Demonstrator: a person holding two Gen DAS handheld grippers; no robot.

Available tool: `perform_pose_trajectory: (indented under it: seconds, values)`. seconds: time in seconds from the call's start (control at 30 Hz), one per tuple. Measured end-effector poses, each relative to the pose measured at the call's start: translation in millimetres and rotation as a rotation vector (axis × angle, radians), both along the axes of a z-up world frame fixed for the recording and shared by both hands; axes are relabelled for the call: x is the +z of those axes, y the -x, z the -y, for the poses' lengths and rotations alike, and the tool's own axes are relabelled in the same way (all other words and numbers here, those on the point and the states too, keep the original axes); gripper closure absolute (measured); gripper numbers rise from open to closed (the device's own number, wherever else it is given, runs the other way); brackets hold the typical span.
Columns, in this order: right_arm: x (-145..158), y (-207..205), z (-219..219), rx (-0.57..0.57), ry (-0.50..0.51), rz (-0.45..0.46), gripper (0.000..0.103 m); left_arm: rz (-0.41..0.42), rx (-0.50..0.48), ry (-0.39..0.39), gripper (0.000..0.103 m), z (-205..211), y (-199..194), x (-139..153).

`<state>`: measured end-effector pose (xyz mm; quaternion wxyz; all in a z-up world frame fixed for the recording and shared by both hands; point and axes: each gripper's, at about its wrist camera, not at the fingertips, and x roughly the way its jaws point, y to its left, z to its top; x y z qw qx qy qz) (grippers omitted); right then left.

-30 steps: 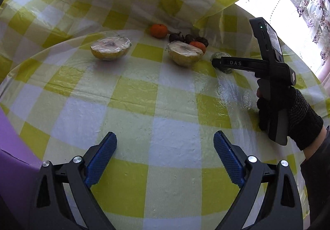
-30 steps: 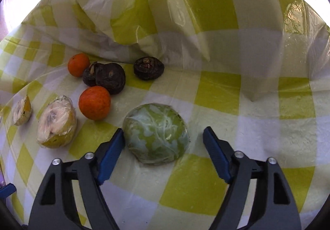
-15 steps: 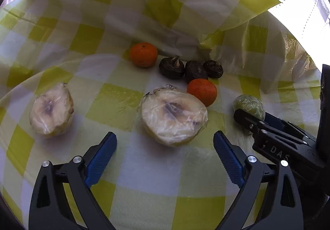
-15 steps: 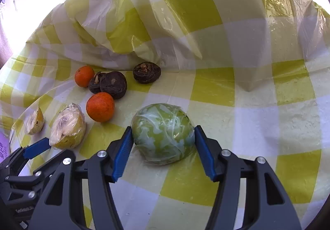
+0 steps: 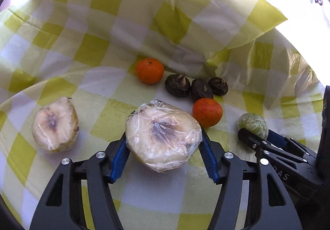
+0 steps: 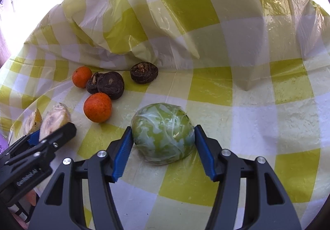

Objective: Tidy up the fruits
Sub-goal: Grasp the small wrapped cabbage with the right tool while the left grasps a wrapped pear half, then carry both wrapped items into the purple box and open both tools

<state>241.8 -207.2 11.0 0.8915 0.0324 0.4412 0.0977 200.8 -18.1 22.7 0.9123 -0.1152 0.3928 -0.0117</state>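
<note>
Cling-wrapped domed fruit half (image 5: 163, 137), round wrapped green half (image 6: 163, 133), wrinkled dark corms (image 5: 177, 85)

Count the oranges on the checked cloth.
2. One orange lies by the cloth's fold, left of the dark fruits; the other orange lies just in front of them. None looks hidden.

Tablecloth (image 5: 99, 56): glossy check of yellow-green and white squares, paler where a fold rises behind the fruit. Two tangerines (image 5: 149, 70) (image 5: 207, 112): bright orange, the nearer one finely speckled. Three water chestnuts (image 5: 177, 85): dark brown, almost black. Wrapped fruit half (image 5: 163, 135) and a second fruit half (image 5: 54, 124): cream cut faces with a purplish-brown core, yellow rind, clear film. Wrapped cabbage half (image 6: 163, 133): pale green veined with white. Left gripper (image 5: 163, 157) and right gripper (image 6: 163, 151): black frames, blue ribbed pads.
</note>
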Motion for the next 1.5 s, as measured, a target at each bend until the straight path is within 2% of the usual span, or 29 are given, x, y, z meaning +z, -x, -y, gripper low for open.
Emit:
perform_pose_trajectory:
  seconds: [0.1, 0.17, 0.33, 0.43, 0.53, 0.7, 1.0, 1.3, 1.5]
  values:
    - [0, 0, -3, -0.004, 0.016, 0.002, 0.043, 0.047, -0.005, 0.028, 0.043, -5, 24, 7]
    - [0, 0, 2, -0.058, 0.036, 0.005, 0.043, 0.056, -0.014, 0.041, 0.043, -7, 42, 9]
    - [7, 38, 23, -0.201, -0.086, 0.066, 0.043, 0.063, -0.061, 0.089, 0.043, -20, 88, 9]
    - [10, 70, 21, -0.2, -0.148, 0.094, 0.043, 0.069, -0.098, 0.085, 0.043, -21, 110, 8]
    - [7, 96, 17, -0.206, -0.177, 0.063, 0.043, 0.07, -0.106, 0.08, 0.043, -22, 128, 6]
    - [6, 149, 4, -0.182, -0.173, 0.039, 0.043, 0.072, -0.09, 0.107, 0.043, -39, 162, 4]
    - [7, 245, -29, -0.124, -0.16, 0.038, 0.043, 0.08, -0.112, 0.065, 0.043, -57, 227, 5]
    - [12, 301, -55, -0.066, -0.111, 0.056, 0.043, 0.094, -0.101, 0.072, 0.043, -72, 267, 7]
    - [15, 324, -61, -0.052, -0.118, 0.079, 0.043, 0.166, -0.114, 0.027, 0.043, -71, 296, 14]
